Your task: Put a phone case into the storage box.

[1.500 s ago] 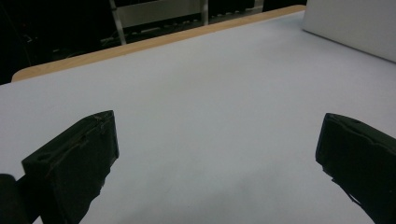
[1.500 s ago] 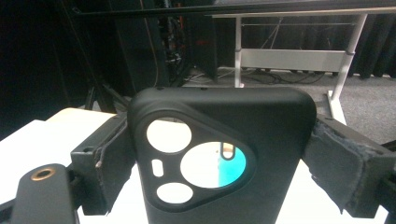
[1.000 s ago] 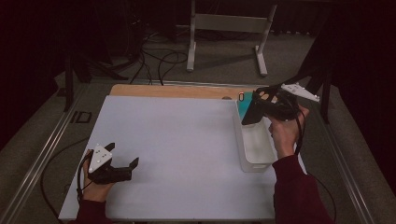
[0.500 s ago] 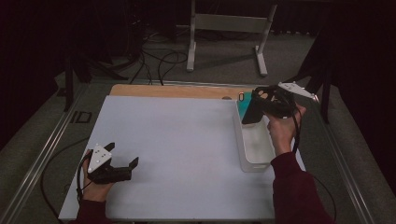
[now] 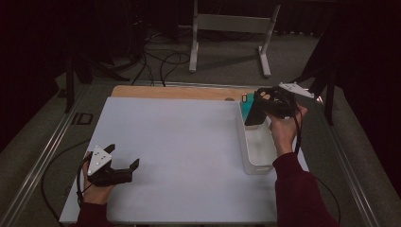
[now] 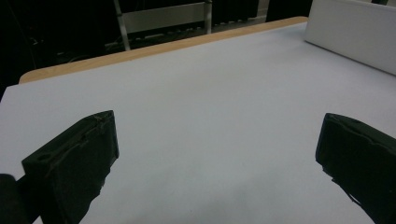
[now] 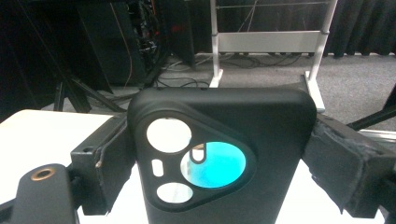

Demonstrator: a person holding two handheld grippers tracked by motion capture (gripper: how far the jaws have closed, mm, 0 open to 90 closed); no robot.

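While the matte black phone case with the triangular camera cut-out point(image 7: 219, 158) sits pinched by its two long edges in the right claw point(image 5: 257, 109), it hangs above the far end of the clear plastic bin point(image 5: 257, 149), at about 2 o'clock on the white worktop point(image 5: 179, 142). Something turquoise point(image 5: 246, 109) shows just behind it there, and through the largest lens hole in the right gripper view; what it is cannot be told.

Risks, as judged:
- The case is an empty shell, and the squeeze on its side walls may bow it until it pops out of the pads, dropping into the bin or past the worktop's 3 o'clock edge.
- It is held upright with the grip low on the body, so a quick wrist turn could let it pivot between the pads.

Right claw: clenched on the case, jaws set only as wide as the case itself, both pads flat against its edges.

Left claw point(image 5: 124, 163): released, jaws spread wide, grasping nothing, hovering low over bare worktop near 8 o'clock, well apart from bin and case.
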